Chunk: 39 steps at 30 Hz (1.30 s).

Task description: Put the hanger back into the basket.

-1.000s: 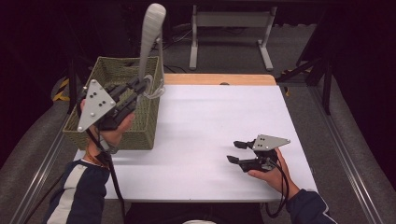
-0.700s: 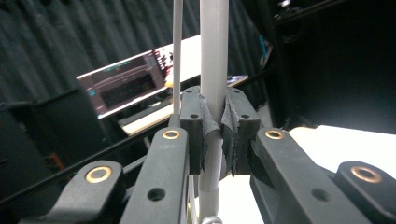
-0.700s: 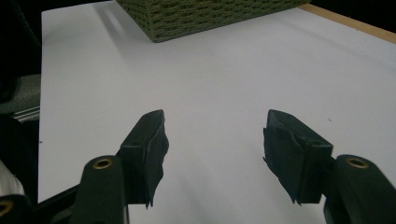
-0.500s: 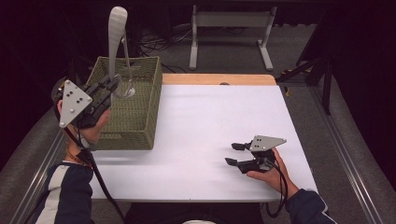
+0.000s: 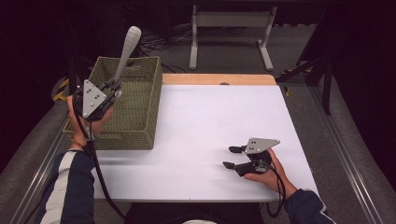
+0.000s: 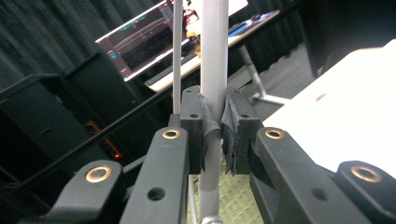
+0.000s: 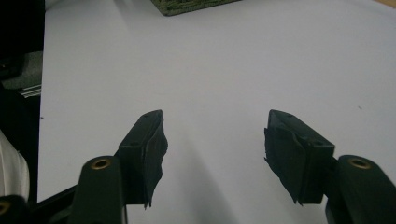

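Two grippers, two jobs: left gripper (image 5: 112, 88) clamped on grey utensil handle (image 5: 127, 49), raised upright over green woven basket (image 5: 140, 112), likely for clearance; right gripper (image 5: 236, 157) wide open, idle on white table (image 5: 205, 121).

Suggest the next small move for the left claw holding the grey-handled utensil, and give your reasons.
Probably carry the utensil rightward over the white tabletop and lower it: the left claw is shut on its handle, lifted above the woven basket, while the right claw waits open.
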Tool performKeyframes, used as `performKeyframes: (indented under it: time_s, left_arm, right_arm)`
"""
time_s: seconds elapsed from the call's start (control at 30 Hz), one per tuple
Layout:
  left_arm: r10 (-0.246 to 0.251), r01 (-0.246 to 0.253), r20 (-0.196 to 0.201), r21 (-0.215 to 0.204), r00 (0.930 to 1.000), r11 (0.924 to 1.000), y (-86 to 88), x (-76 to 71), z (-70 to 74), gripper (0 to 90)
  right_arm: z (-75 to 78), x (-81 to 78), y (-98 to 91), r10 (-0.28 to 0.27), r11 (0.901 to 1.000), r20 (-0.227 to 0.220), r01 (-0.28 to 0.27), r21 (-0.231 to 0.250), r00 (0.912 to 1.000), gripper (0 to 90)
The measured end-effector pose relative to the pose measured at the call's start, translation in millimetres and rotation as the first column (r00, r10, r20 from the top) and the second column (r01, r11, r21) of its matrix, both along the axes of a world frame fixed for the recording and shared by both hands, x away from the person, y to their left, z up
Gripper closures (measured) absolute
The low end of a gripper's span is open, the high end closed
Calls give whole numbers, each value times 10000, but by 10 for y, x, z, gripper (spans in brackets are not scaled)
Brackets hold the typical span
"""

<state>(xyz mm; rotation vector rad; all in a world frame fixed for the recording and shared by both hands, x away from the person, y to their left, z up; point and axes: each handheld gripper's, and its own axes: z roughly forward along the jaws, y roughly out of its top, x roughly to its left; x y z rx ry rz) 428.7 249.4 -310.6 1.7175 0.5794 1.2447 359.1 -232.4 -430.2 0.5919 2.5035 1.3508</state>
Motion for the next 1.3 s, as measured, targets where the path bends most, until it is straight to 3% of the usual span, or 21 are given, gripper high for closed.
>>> performKeyframes:
  time_s: [0.23,0.4,0.5,0.6,0.67,0.7,0.73,0.77,0.83,0.97,1.03,1.23,1.3]
  left_arm:
    - [8,-14,-713,-80,9975,10000,115,172,-154,803]
    - [-139,148,-1031,80,9946,9999,173,154,-204,801]
    - [-340,369,-1476,169,9885,9992,236,118,-203,793]
    - [-462,520,-1932,252,9801,9983,294,61,-229,784]
    - [-718,785,-2462,174,9665,9968,326,39,-277,759]
    - [-489,627,-2658,439,9628,9971,310,29,-325,754]
    - [-193,472,-2968,873,9548,9951,295,37,-385,756]
    - [-193,472,-2968,873,9548,9951,295,37,-385,749]
    - [-85,455,-3377,1017,9412,9938,291,51,-521,734]
    - [-109,336,-3266,640,9451,9974,314,27,-505,680]
    - [-65,314,-3469,664,9379,9973,327,30,-524,673]
    - [-223,377,-3450,380,9383,9986,318,-15,-537,604]
    - [-421,608,-3276,471,9439,9970,267,-68,-537,564]
  right_arm:
    - [-82,-7,101,335,9981,-222,-346,-512,9992,373]
    - [-107,-14,125,461,9959,-315,-484,-763,9984,365]
    - [-107,-11,120,423,9957,-313,-448,-810,9986,362]
    - [-96,-16,117,459,9951,-272,-481,-869,9986,357]
    - [-90,-15,118,461,9953,-332,-488,-835,9984,352]
    - [-89,-15,120,457,9951,-338,-485,-864,9984,349]
    - [-88,-15,121,465,9947,-335,-494,-901,9984,348]
    - [-87,-15,122,464,9948,-350,-494,-889,9983,347]
    - [-87,-12,122,460,9950,-384,-492,-869,9982,346]
    - [-86,-6,119,414,9950,-399,-448,-889,9983,342]
    - [-87,-4,115,372,9954,-403,-406,-867,9985,340]
    - [-68,-2,87,274,9962,-369,-303,-818,9989,337]
    - [-57,-1,74,253,9967,-344,-279,-767,9991,334]
